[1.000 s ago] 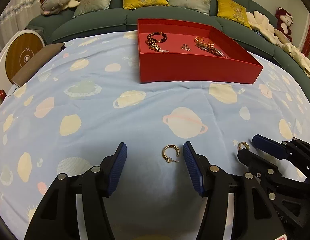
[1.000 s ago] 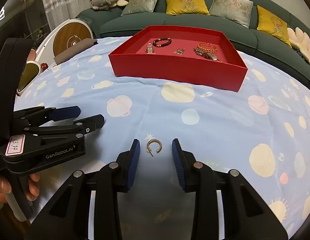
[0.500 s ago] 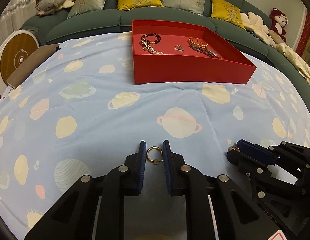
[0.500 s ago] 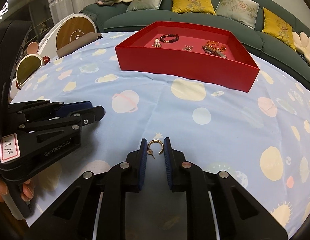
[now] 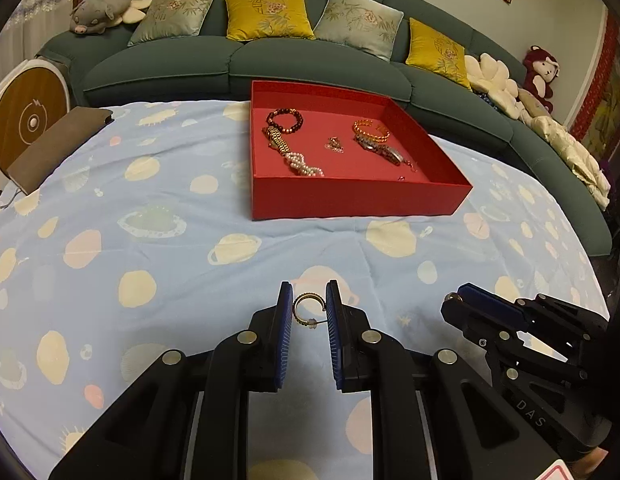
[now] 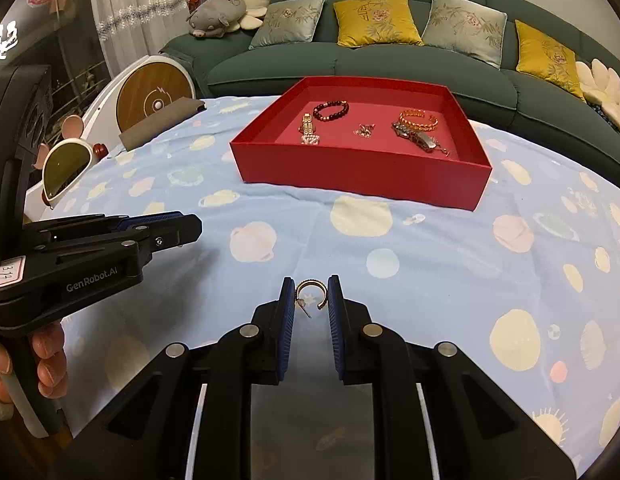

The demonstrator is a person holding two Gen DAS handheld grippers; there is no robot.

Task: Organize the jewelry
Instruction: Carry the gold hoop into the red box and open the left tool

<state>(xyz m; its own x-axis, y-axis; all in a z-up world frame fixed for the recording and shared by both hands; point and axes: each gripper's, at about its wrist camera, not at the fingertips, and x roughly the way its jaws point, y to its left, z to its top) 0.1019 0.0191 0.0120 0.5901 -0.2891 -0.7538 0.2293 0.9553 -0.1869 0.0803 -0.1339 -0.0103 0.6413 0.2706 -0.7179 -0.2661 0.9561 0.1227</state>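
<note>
Both grippers are clamping a gold hoop earring each: left gripper (image 5: 308, 307) is pinching the left earring (image 5: 307, 309) across its open C shape, right gripper (image 6: 311, 295) is doing the same with the right earring (image 6: 312, 293), and both jaw pairs have just been closing onto them. The earrings are sitting near the fingertips, just above the planet-print cloth (image 5: 157, 240), with the red tray (image 5: 350, 200) well ahead and already holding bracelets and a pearl strand. Risks, as I'm judging them: each hoop is being held only at two thin edges, so it's likely pivoting or squirting out forward if the grip eases or the hand jerks in transit. Posts are sticking out below the hoops and could be snagging the cloth if the hands dip. The two grippers are running close side by side, so a converging path toward the tray is risking a knock. A drop onto the patterned cloth would be hard to spot.
</note>
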